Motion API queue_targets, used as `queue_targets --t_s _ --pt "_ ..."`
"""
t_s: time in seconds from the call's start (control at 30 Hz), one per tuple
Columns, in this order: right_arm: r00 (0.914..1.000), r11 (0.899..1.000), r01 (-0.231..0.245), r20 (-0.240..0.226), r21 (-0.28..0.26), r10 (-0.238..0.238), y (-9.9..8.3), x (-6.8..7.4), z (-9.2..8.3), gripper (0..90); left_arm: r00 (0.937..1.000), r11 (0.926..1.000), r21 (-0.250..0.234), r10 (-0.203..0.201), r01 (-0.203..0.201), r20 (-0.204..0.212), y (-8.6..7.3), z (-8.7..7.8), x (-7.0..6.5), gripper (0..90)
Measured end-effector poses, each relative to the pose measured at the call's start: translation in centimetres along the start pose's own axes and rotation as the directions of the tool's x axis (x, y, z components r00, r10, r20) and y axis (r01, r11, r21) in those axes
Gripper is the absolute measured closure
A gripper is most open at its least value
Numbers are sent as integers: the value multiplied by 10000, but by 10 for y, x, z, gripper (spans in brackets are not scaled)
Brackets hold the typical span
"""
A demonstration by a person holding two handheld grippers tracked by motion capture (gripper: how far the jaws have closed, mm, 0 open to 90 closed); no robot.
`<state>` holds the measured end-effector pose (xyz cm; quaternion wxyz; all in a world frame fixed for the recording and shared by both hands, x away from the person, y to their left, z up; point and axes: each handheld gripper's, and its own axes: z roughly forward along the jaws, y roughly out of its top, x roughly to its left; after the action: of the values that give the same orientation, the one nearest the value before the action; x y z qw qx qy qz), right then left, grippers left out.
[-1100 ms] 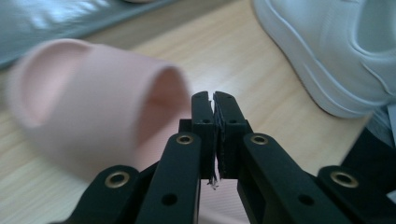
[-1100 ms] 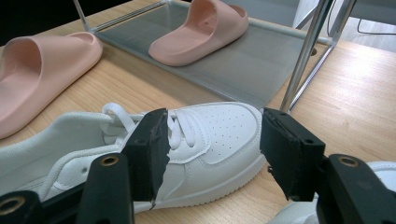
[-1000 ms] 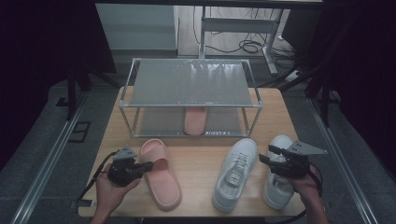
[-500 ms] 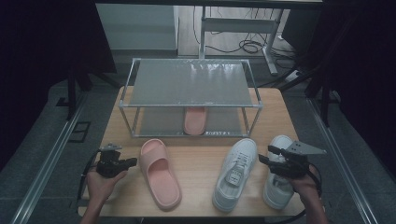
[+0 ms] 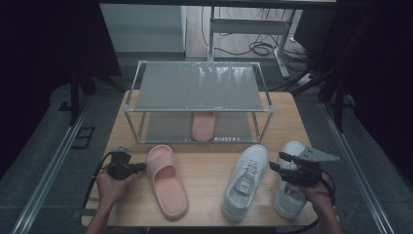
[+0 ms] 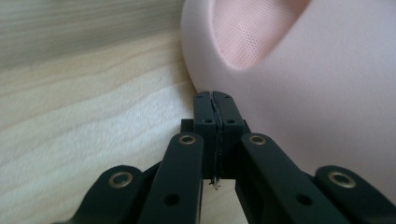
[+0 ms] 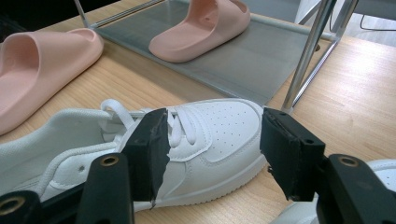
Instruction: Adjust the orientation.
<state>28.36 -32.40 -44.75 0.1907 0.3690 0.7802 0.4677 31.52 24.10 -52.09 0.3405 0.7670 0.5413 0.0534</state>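
Note:
A pink slipper (image 5: 168,181) lies on the wooden table (image 5: 204,170), left of centre. My left gripper (image 5: 143,166) rests low beside the slipper's left edge, jaws shut with nothing between them. In the left gripper view its closed tips (image 6: 215,99) sit right at the slipper's pink side (image 6: 317,93); whether they touch it I cannot tell. A white sneaker (image 5: 246,180) lies right of centre, and a second sneaker (image 5: 290,190) lies under my right hand. My right gripper (image 5: 275,161) is open; in its own view the jaws (image 7: 217,128) frame the first sneaker (image 7: 205,135), with no contact.
A metal-framed rack (image 5: 197,85) with two shelves stands at the back of the table. A second pink slipper (image 5: 203,126) lies on its lower shelf. Bare wood shows between the slipper and the sneakers. The table's front edge is close to both hands.
My left hand has moved left, off the slipper, and lower toward the table beside it. The right gripper and both sneakers have stayed put.

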Motion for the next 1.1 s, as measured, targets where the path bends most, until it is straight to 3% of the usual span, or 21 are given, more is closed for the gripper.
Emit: queue_targets --t_s 0.13,0.6,0.83,1.1 --pt "10000 10000 6 1 4 -6 0 0 0 427 9995 9995 45 299 -299 -48 5 5 -5 898" --pt "10000 10000 2 6 15 -2 0 -1 1 427 9944 9955 130 929 -937 508 28 31 -31 897" --pt "10000 10000 7 14 3 -7 0 -1 0 427 9909 9933 108 1137 -1147 719 36 41 -41 897" --pt "10000 10000 4 7 15 -4 -1 -1 0 427 9904 9946 76 1025 -1037 927 40 48 -45 897"
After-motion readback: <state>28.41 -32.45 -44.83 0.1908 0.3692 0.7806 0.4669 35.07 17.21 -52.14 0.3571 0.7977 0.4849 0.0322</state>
